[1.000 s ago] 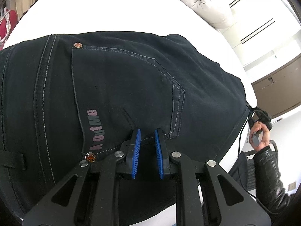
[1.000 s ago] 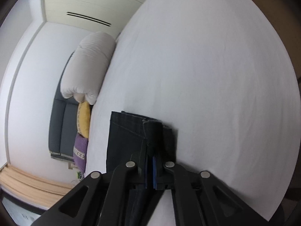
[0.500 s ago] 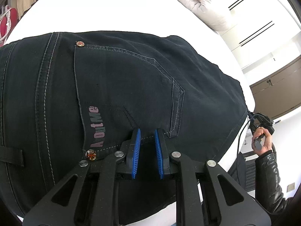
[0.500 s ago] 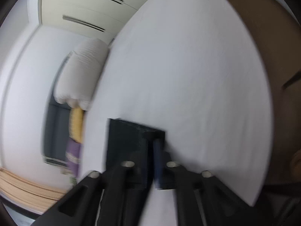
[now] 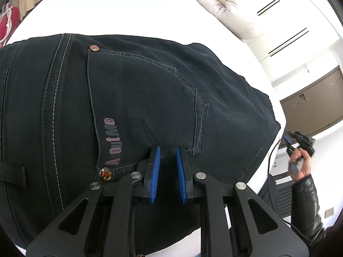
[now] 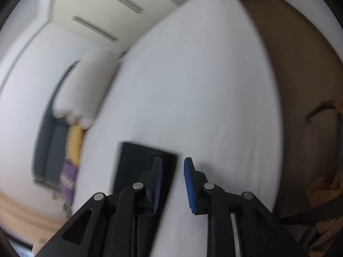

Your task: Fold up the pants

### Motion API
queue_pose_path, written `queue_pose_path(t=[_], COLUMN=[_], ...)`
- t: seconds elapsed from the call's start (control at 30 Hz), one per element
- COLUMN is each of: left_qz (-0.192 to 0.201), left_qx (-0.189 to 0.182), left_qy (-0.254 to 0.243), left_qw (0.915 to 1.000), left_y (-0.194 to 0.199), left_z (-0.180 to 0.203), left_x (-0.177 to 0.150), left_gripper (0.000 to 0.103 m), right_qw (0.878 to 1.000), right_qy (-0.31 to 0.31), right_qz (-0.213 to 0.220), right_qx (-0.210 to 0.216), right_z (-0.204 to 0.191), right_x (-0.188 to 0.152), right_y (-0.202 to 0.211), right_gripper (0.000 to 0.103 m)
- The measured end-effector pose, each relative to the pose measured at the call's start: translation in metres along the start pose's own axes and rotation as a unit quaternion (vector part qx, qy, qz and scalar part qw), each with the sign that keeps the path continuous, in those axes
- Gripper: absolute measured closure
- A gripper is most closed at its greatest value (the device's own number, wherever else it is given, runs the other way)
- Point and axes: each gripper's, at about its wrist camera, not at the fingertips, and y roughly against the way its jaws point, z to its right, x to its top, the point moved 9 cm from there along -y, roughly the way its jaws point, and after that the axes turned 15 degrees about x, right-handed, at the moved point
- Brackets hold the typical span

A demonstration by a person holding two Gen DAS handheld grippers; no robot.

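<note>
Here the pants [image 5: 137, 98] lie flat on the white bed [image 6: 193, 85], waist end under the left claw [image 5: 167, 150], whose narrow gap grips nothing visible. The right claw [image 6: 172, 165], jaws just opening and empty, hangs above the hem end [image 6: 137, 160]. Risk: the released hem may slip crooked; the left fingers [image 5: 156, 162] may snag the pocket [image 5: 145, 90].

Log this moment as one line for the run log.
stage: mid-fold | pants: flat on white surface | left gripper: gap between pads, over pocket | right gripper: just opened, empty, above leg end
</note>
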Motion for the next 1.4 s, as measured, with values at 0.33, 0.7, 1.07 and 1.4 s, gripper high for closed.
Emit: queue_pose_path(t=[0.33, 0.7, 1.07, 1.4], left_qz=[0.009, 0.014, 0.015, 0.028], left_qx=[0.0, -0.005, -0.003, 0.022], left_qy=[0.009, 0.0, -0.003, -0.025], left_qw=[0.9999, 0.9999, 0.9999, 0.9991], left_y=[0.003, 0.009, 0.003, 0.024], left_z=[-0.005, -0.015, -0.006, 0.015], left_x=[-0.006, -0.013, -0.011, 0.004], left_gripper=[0.087, 0.087, 0.088, 0.087], right_qw=[0.878, 0.838, 0.962, 0.976], right_qy=[0.204, 0.117, 0.013, -0.001], right_qz=[-0.338, -0.502, -0.258, -0.188], right_qx=[0.271, 0.177, 0.091, 0.109], right_z=[-0.208, -0.177, -0.079, -0.097], right_x=[-0.228, -0.387, -0.165, -0.086], right_y=[-0.016, -0.126, -0.165, -0.13], right_gripper=[0.079, 0.098, 0.103, 0.098])
